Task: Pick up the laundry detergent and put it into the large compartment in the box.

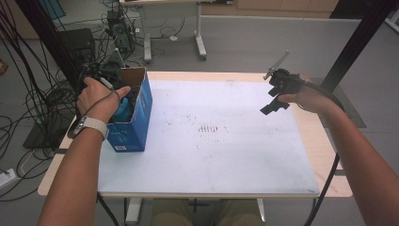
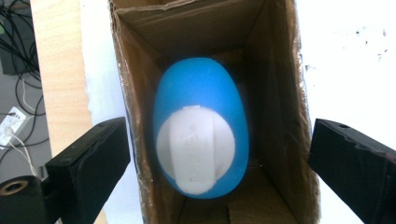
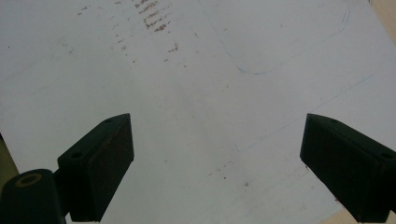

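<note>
Egg in box, below open left tool

Even indoor light, soft shadows, soft focus up close.

In the high view the white surface is brightly and evenly lit, with no hard shadows on it, and the whole picture looks slightly hazy and low in detail. In the left gripper view the surface beside the cardboard box is blown out to near white, while the box's inside falls into dim shade; the blue egg-shaped object is faintly blurred at its edges. In the right gripper view the surface looks greyer and flatter, and the near tongs are dark, with little detail.
</note>
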